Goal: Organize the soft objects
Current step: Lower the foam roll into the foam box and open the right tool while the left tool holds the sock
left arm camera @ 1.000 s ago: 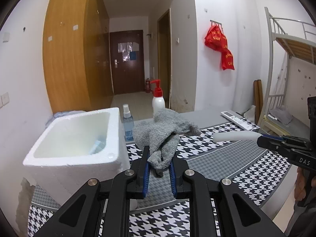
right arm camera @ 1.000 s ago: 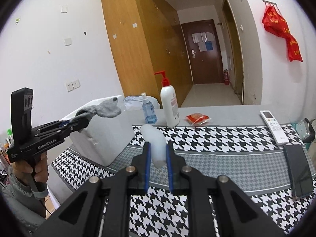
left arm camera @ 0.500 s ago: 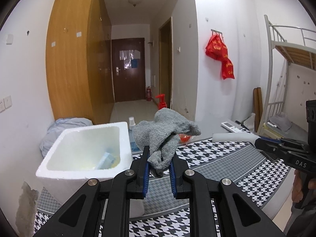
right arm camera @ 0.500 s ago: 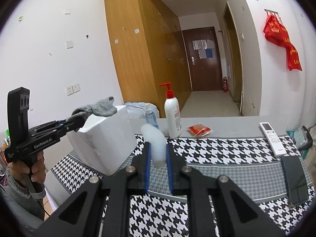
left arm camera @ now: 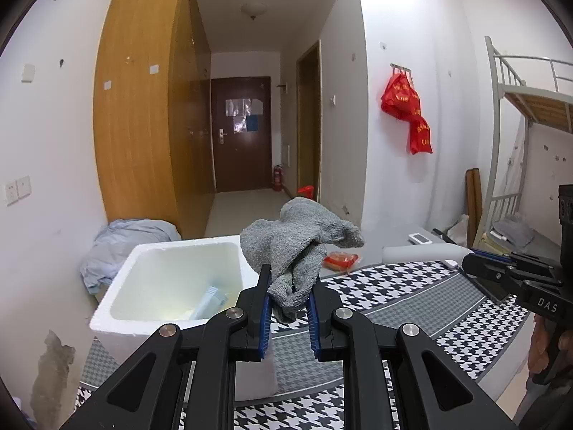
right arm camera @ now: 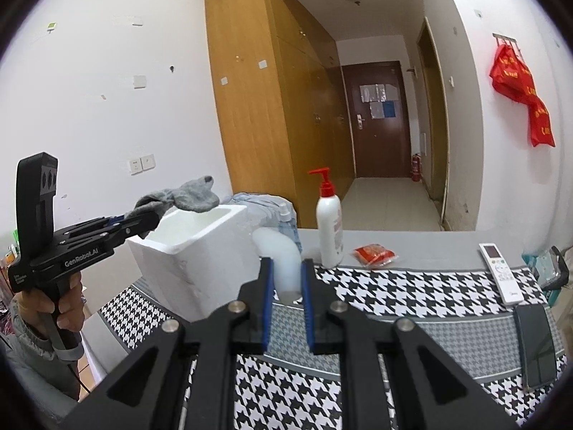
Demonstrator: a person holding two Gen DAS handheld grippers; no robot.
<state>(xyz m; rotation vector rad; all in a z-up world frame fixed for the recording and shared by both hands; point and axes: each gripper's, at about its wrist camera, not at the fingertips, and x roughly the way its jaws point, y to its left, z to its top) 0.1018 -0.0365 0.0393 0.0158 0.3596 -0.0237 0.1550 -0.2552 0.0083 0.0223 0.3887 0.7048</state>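
"GenRobot.AI" marks the left hand-held gripper (left arm camera: 286, 302), clamped on a grey sock (left arm camera: 299, 247) above the foam box (left arm camera: 168, 283). The right hand-held gripper (right arm camera: 286, 281), reading "DAS", pinches a white sock (right arm camera: 281, 256) over the bench (right arm camera: 412, 294).

The white foam box (right arm camera: 195, 251) stands at the left end of the houndstooth-patterned table mat (right arm camera: 412, 294). Behind the mat, left to right: small clear spray bottle (right arm camera: 286, 220), white pump bottle (right arm camera: 329, 229), red packet (right arm camera: 374, 255), white remote control (right arm camera: 499, 272). The black phone (right arm camera: 535, 344) lies before the remote.
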